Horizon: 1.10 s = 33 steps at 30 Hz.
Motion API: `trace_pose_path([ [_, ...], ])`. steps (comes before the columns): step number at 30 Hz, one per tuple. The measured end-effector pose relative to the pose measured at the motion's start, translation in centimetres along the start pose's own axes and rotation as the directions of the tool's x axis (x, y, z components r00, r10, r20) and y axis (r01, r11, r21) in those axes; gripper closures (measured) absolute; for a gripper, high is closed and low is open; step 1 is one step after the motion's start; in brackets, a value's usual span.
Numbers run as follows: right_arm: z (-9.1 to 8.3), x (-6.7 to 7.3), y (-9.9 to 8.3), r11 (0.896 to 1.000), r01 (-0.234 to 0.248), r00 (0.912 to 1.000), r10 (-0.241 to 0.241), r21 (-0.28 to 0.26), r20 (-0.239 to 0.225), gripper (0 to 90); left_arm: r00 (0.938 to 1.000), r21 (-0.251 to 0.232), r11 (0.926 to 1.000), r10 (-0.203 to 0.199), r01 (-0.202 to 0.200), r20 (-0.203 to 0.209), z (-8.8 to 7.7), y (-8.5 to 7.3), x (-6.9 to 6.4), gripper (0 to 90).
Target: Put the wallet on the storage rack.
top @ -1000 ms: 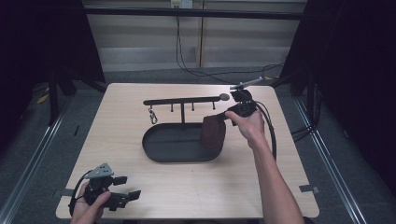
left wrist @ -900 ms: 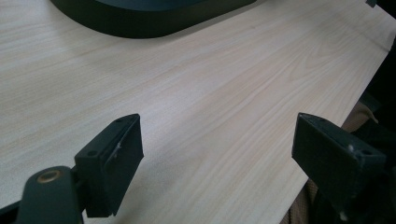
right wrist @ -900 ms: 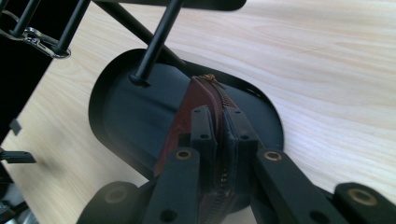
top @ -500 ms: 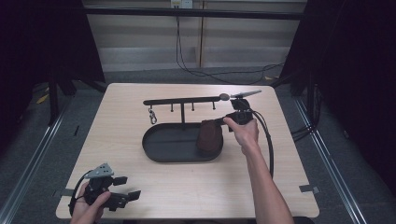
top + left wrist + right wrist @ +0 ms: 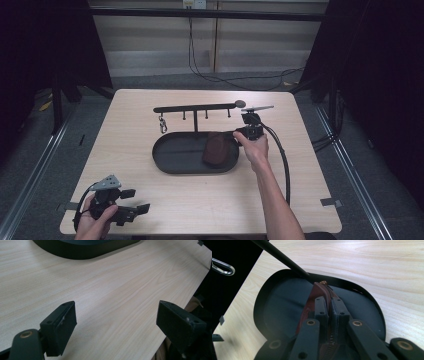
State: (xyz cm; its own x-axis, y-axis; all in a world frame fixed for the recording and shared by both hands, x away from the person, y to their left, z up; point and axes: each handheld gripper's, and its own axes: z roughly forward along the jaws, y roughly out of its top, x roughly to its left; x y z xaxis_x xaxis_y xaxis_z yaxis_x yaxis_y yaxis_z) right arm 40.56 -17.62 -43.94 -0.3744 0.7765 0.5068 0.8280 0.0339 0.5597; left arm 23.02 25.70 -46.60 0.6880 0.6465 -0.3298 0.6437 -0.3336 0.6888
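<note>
Counter (image 5: 150, 200) pale wood, carrying oval black tray (image 5: 170, 155) – brown zip pouch (image 5: 216, 150) inside at its right end, right gripper (image 5: 329, 307) fingers clamped on its zipper edge. Left gripper (image 5: 116, 322) fingers wide apart, nothing between.

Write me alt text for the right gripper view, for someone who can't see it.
The right gripper has its two black jaws shut on the zippered top edge of a brown leather pouch, holding it over a black oval tray on a light wooden table. A black rod slants in from the upper left, and a silver carabiner shows at the left edge.
</note>
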Motion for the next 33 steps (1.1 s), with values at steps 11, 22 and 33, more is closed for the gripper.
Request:
trace_pose_path([
  [11, 1.4, -0.8, -1.4, 1.000, 0.008, 0.9999, -0.008, -0.003, 0.013, 82.4, 1.0000, -0.003, 1.0000, 0.008, -0.008, 0.001, 0.0, 0.0, -0.1, 16.4],
  [22, 2.1, -1.1, -2.0, 1.000, 0.031, 0.9957, -0.031, 0.004, 0.087, 76.4, 1.0000, 0.000, 1.0000, 0.007, -0.007, -0.004, 0.0, 0.0, -0.1, 16.4],
  [33, 0.9, -0.8, -1.7, 0.998, 0.050, 0.9966, -0.048, -0.028, 0.067, 50.7, 1.0000, -0.002, 1.0000, 0.005, -0.005, -0.008, 0.0, 0.0, 0.1, 16.4],
])
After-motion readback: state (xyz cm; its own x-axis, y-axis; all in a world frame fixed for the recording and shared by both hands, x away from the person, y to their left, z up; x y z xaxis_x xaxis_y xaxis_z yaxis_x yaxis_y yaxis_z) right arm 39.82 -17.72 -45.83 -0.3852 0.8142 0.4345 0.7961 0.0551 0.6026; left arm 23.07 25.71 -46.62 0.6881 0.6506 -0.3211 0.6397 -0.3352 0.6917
